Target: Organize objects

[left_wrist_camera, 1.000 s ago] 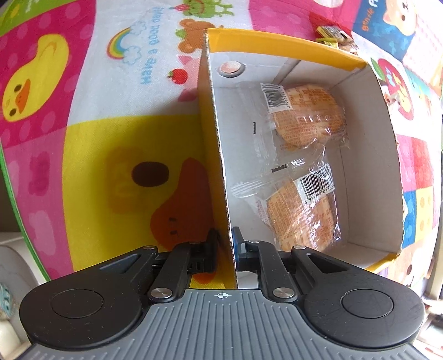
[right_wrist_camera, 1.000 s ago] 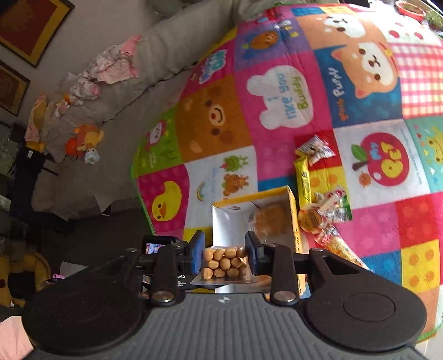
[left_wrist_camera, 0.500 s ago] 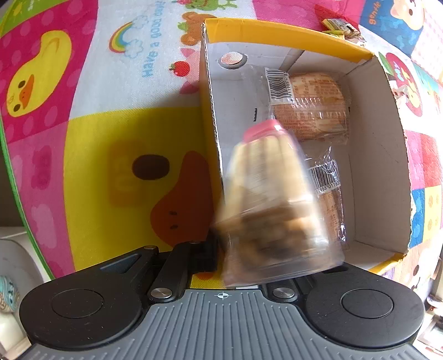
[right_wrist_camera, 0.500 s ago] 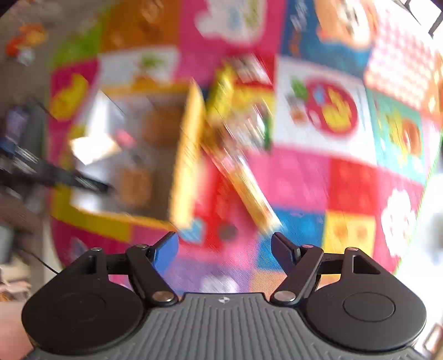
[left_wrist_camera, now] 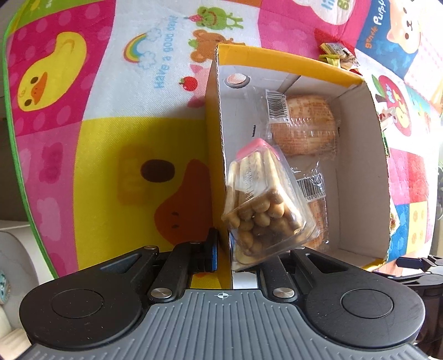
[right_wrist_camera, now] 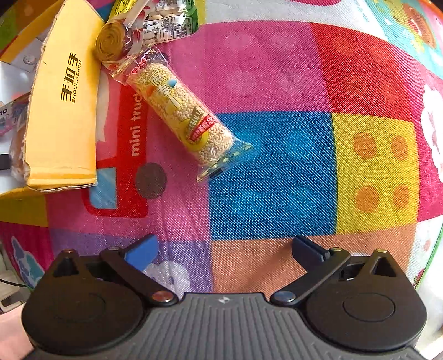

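My left gripper is shut on the left wall of the yellow cardboard box. Inside the box a clear packet of biscuit sticks leans against that wall, on top of two wrapped round cakes. My right gripper points down over the mat, its jaws opening wide with nothing between them. Ahead of it, a wrapped puffed-rice roll lies slantwise beside the box's yellow flap.
A colourful cartoon play mat covers the whole surface. A spiral snack and a green-edged packet lie just past the rice roll. Small wrapped sweets sit beyond the box's far corner.
The biscuit-stick packet left my right gripper and dropped into the box. The right gripper opened and swung down over the mat beside the box. The left gripper kept its hold.
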Motion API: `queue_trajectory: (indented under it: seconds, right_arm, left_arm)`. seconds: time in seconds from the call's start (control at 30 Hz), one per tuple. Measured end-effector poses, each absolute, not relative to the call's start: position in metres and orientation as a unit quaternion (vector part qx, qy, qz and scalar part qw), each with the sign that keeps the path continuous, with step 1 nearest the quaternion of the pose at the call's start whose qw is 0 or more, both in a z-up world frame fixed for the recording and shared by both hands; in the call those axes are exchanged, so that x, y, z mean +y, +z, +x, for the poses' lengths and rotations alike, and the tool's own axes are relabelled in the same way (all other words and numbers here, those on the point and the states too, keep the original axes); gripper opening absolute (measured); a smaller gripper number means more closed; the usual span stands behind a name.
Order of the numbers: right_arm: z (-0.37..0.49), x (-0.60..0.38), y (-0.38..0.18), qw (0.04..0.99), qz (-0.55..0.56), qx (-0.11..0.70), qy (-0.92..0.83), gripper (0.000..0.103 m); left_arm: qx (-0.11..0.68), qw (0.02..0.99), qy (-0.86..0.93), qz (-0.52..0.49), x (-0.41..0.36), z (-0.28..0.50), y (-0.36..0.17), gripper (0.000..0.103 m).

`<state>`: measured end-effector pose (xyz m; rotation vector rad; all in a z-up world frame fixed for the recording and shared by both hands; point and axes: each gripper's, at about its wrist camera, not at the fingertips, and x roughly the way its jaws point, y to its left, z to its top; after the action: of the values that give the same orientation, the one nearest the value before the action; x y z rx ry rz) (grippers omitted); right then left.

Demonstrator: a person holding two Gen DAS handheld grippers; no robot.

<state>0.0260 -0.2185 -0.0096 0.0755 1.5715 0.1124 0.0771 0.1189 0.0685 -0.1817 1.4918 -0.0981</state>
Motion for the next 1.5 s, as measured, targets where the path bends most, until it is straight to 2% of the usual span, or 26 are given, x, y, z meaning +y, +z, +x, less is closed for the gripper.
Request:
queue_trajectory:
  seconds: [0.1, 0.2, 0.3, 0.43, 0.6, 0.87, 1.03, 1.17, 1.27, 1.4, 1.5]
  right_arm:
    - [0.017, -0.208, -0.010, 0.717, 0.009, 0.696, 0.035, 0.103]
    - [0.020, -0.212, -0.004, 0.692, 0.034, 0.718, 0.068, 0.103]
    - [0.029, -0.220, 0.038, 0.710, 0.088, 0.691, 0.102, 0.103]
    - [0.056, -0.202, 0.100, 0.743, 0.101, 0.639, 0.172, 0.103]
    - [0.107, -0.138, 0.135, 0.753, 0.077, 0.607, 0.241, 0.103]
    - [0.159, -0.035, 0.118, 0.742, 0.021, 0.607, 0.284, 0.103]
    - [0.166, -0.016, 0.106, 0.721, -0.037, 0.625, 0.296, 0.103]
    - [0.160, -0.016, 0.101, 0.734, -0.128, 0.610, 0.270, 0.103]
    - [0.158, -0.025, 0.106, 0.732, -0.112, 0.613, 0.276, 0.103]
    - [0.163, -0.029, 0.112, 0.721, -0.032, 0.628, 0.292, 0.103]
    - [0.166, -0.018, 0.109, 0.713, -0.032, 0.632, 0.300, 0.103]
  left_arm:
    - [0.678, 0.731, -0.038, -0.068, 0.113, 0.079, 0.069, 0.011]
    - [0.678, 0.731, -0.034, -0.071, 0.114, 0.080, 0.068, 0.011]
    - [0.679, 0.730, -0.032, -0.071, 0.114, 0.080, 0.067, 0.011]
    - [0.678, 0.731, -0.031, -0.068, 0.113, 0.079, 0.066, 0.011]
    - [0.675, 0.733, -0.032, -0.079, 0.117, 0.076, 0.063, 0.011]
    - [0.661, 0.741, -0.031, -0.114, 0.130, 0.062, 0.063, 0.012]
    - [0.659, 0.741, -0.032, -0.121, 0.133, 0.060, 0.062, 0.012]
    - [0.661, 0.739, -0.037, -0.121, 0.133, 0.059, 0.062, 0.012]
    - [0.663, 0.738, -0.039, -0.118, 0.131, 0.060, 0.063, 0.013]
    - [0.663, 0.738, -0.038, -0.118, 0.129, 0.061, 0.062, 0.013]
    - [0.664, 0.738, -0.042, -0.116, 0.129, 0.062, 0.062, 0.013]
